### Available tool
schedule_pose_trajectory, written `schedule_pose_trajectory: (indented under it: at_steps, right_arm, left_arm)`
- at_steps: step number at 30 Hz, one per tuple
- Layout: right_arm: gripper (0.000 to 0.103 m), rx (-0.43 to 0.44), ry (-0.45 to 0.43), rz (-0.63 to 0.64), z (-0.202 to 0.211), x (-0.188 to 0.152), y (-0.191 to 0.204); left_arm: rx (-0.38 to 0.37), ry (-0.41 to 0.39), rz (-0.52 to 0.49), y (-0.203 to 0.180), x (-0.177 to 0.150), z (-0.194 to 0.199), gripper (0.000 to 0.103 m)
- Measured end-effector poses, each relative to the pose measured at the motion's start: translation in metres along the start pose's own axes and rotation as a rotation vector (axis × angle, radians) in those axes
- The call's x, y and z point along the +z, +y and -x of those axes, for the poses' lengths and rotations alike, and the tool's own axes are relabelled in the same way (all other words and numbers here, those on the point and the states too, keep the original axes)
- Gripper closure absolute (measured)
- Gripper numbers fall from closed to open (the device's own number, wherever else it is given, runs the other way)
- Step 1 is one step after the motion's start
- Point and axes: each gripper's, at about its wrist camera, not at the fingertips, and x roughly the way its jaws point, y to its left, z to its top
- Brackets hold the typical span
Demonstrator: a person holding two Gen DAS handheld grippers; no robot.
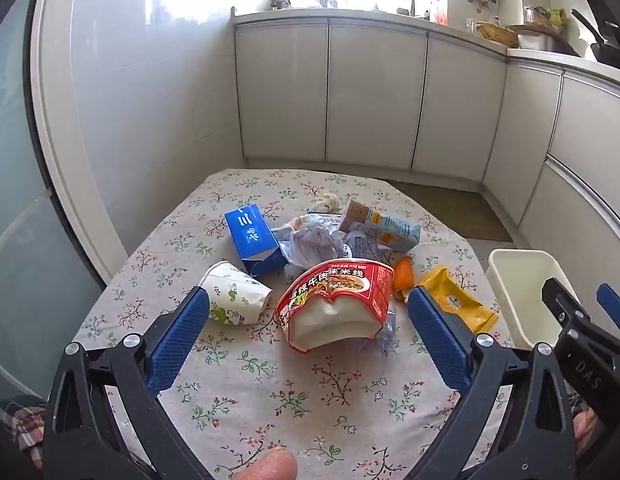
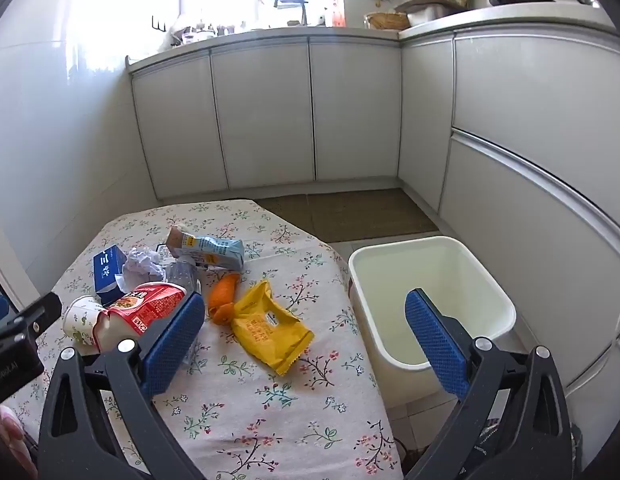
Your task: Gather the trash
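Holding both grippers spread wide and empty above the table [image 1: 310, 400], I aim the left gripper [image 1: 308, 336] at the red noodle cup [image 1: 334, 304] amid the litter, the right gripper [image 2: 302, 340] nearer the white bin [image 2: 430, 300] beside it.

**Two wrist views over one table**

We look forward and downward from each wrist, close above the floral tablecloth [image 1: 310, 400]. The left view centres the red noodle cup [image 1: 338, 300]; the right sits further right, over the white bin [image 2: 430, 304]. Both share the littered tabletop.
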Motion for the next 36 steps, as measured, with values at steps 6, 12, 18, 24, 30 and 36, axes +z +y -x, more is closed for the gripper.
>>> schedule_pose_trajectory:
  at_steps: [6,12,18,24,30,36]
  right_arm:
    - [0.006,0.011,-0.008,0.002,0.002,0.0,0.0]
    - [0.006,0.017,-0.028,0.01,0.005,-0.002,0.004]
    - [0.006,0.02,-0.06,0.013,0.01,-0.001,0.004]
    - [0.006,0.021,-0.073,0.02,0.013,0.0,0.003]
    - [0.006,0.022,-0.078,0.017,0.013,0.0,0.002]
    - [0.006,0.019,-0.086,0.025,0.014,-0.001,0.003]
  left_arm:
    - [-0.017,0.01,-0.015,-0.011,0.002,0.004,0.008]
    - [-0.024,0.019,0.001,-0.013,0.004,0.008,0.008]
    - [-0.014,0.018,0.001,-0.017,-0.001,0.008,0.008]
    - [-0.015,0.017,0.006,-0.017,-0.003,0.009,0.008]
    - [-0.025,0.025,0.013,-0.009,0.001,0.007,0.008]
    - [-0.031,0.027,0.019,-0.007,0.001,0.007,0.008]
